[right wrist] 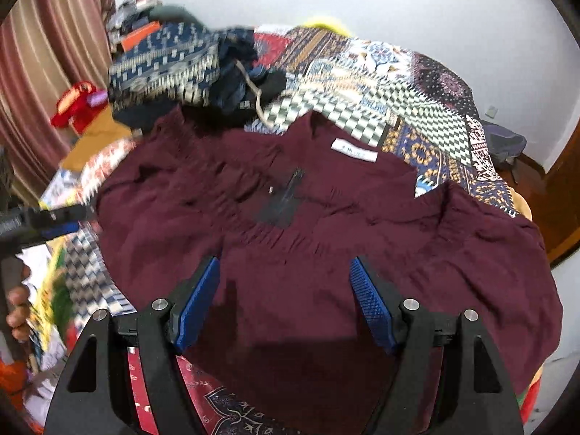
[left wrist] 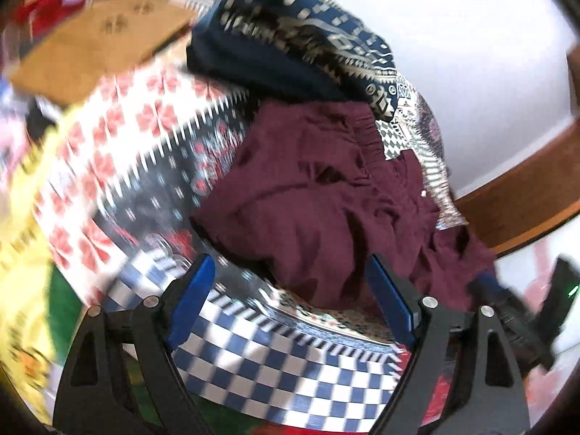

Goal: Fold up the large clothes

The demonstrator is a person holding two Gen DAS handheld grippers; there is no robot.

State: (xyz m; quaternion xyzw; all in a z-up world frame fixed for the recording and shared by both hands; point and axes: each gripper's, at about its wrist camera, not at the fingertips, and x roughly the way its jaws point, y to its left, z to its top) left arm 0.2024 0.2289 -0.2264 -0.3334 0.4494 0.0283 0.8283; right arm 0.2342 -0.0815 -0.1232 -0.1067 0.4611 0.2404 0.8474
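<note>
A large maroon garment [right wrist: 326, 239] lies spread and wrinkled on the patterned bedspread [right wrist: 427, 116], with a white neck label [right wrist: 353, 149] near its far edge. My right gripper [right wrist: 286, 272] is open just above its near part, holding nothing. In the left wrist view the same maroon garment [left wrist: 326, 195] lies bunched ahead. My left gripper [left wrist: 290, 264] is open at its near left edge, over the checked bedspread [left wrist: 275, 362], and holds nothing. The left gripper [right wrist: 67, 223] also shows at the left side of the right wrist view.
A pile of blue patterned clothes [right wrist: 174, 61] sits behind the maroon garment, also seen in the left wrist view [left wrist: 301, 36]. A cardboard box [left wrist: 94, 40] and a red item [right wrist: 78, 103] lie off the bed's left. A curtain [right wrist: 47, 72] hangs left; a wooden frame [left wrist: 525, 195] runs right.
</note>
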